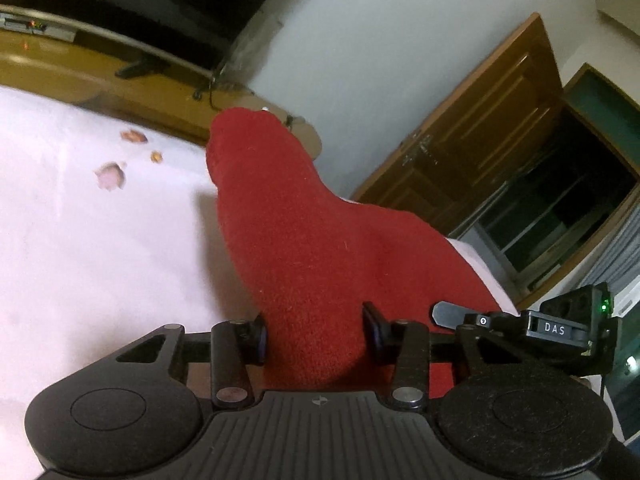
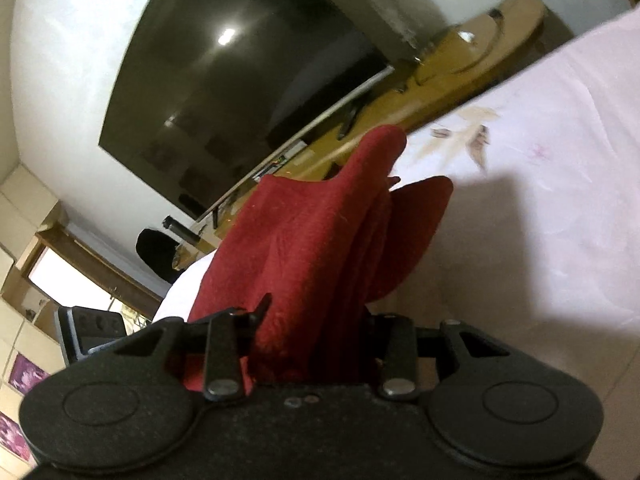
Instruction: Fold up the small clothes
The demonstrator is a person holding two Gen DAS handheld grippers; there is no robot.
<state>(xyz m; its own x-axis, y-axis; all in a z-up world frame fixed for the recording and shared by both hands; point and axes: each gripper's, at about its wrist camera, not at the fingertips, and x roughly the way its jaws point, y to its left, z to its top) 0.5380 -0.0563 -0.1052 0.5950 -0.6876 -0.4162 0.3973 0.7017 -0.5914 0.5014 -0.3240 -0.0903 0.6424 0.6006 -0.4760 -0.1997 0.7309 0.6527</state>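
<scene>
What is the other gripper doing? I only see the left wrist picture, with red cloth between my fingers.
Observer: The right gripper is clamped on the same red cloth.
Operator: Is the cloth flat over there?
Observer: No, it bunches into folds, with a flap sticking out toward the pink sheet.
Operator: I can only see the bottom edge of the black thing. What is it?
Observer: A big dark TV on a wooden stand, a ceiling light reflected in its screen.
</scene>
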